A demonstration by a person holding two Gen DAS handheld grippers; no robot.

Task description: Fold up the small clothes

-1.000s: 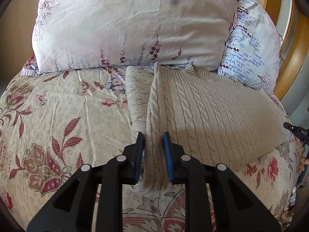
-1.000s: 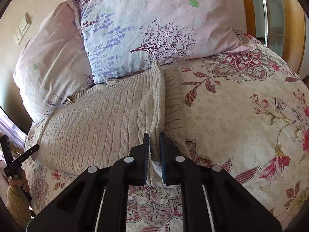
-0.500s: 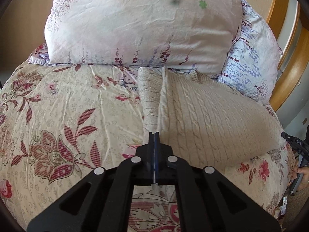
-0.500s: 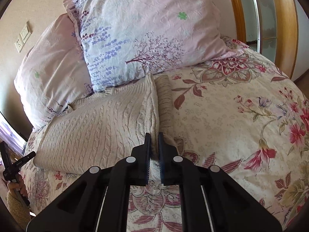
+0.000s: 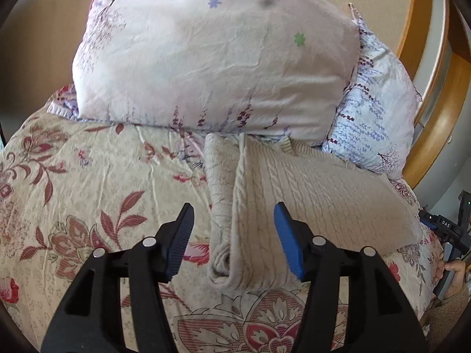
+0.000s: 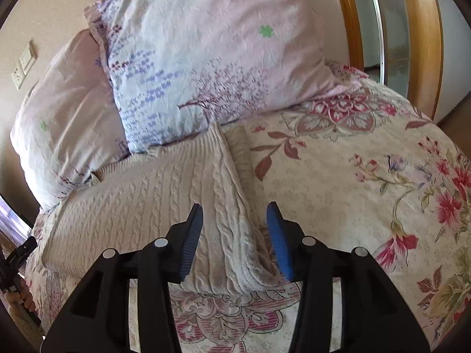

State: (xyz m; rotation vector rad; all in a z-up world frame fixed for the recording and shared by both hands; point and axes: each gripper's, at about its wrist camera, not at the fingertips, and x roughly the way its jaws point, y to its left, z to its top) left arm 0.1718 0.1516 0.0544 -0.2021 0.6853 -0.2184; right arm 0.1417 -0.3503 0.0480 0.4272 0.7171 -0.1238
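sweater [image 5: 309, 194] lying on bedspread [image 5: 88, 182] | long axis runs straight ahead toward pillows [image 5: 206, 58] | raised fold edge sits between both jaw pairs | left gripper [image 5: 234, 235] and right gripper [image 6: 234, 236] spread wide, gripping nothing

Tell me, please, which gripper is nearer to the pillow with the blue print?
Right. The right gripper points straight at the blue-print pillow across the sweater; the left gripper faces the pink pillow, with the blue-print one off to its right.
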